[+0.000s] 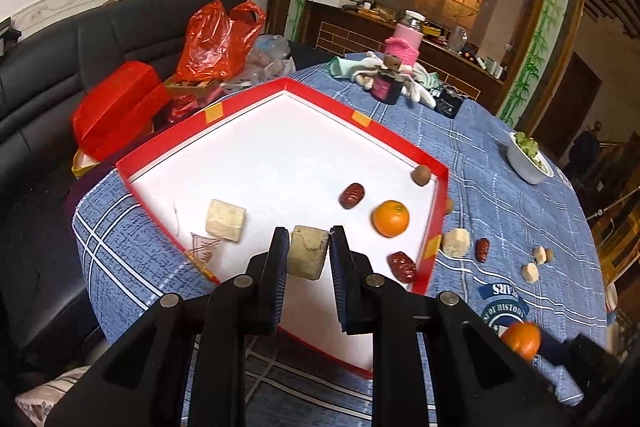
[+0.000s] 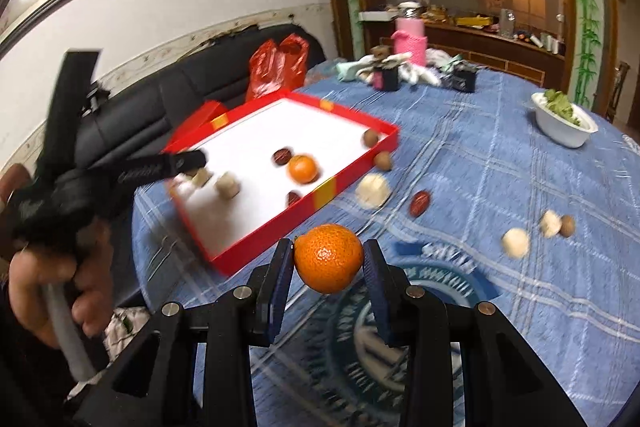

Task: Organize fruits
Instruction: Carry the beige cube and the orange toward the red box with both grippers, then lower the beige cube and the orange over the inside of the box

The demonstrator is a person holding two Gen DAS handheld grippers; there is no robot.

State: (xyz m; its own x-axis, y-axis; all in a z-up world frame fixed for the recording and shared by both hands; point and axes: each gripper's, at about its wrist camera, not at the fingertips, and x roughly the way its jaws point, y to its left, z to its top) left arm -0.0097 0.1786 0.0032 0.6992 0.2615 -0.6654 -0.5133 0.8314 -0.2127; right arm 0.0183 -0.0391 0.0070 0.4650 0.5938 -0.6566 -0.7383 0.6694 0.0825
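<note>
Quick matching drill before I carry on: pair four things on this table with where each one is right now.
1. held orange
2. pale cube
3. white bowl
4. red date

A. inside the red tray, loose
B. in the left gripper
C. on the blue cloth, beyond the tray
D. in the right gripper

Pairs: 1-D, 2-B, 3-C, 4-A

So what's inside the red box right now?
Inside the red box: an orange, two red dates, a brown round fruit and a pale block. The left gripper covers the near floor.
</note>
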